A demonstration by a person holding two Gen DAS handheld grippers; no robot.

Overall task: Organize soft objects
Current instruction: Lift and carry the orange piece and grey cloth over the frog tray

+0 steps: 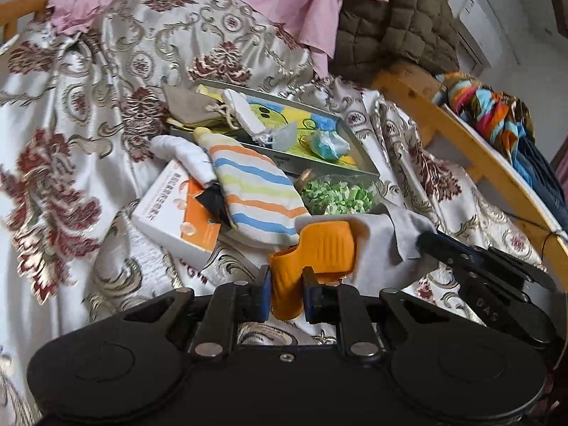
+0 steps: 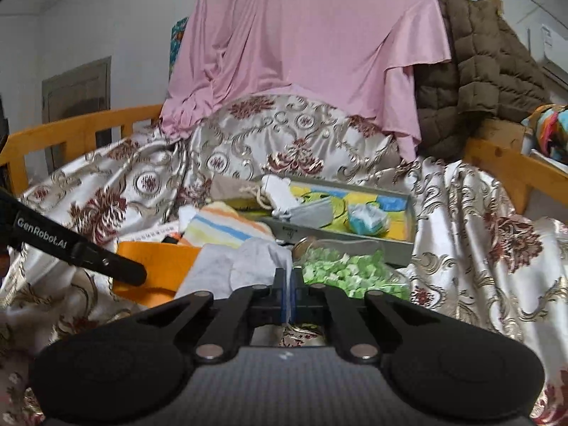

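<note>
glossy damask bedspread (image 1: 106, 71) under everything, shallow metal tray (image 1: 358, 149) resting on it. near the tray's front, left gripper (image 1: 287, 293) clamps a ribbed orange silicone mitt (image 1: 319, 252); right gripper (image 2: 288, 293) pinches thin grey cloth (image 2: 245, 266).

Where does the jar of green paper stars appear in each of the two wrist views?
Left wrist view: the jar of green paper stars lies right of centre, below the metal tray.
Right wrist view: the jar lies at centre, just above the closed jaws.
Shared landmark: the striped sock, left of the jar in both.
</note>
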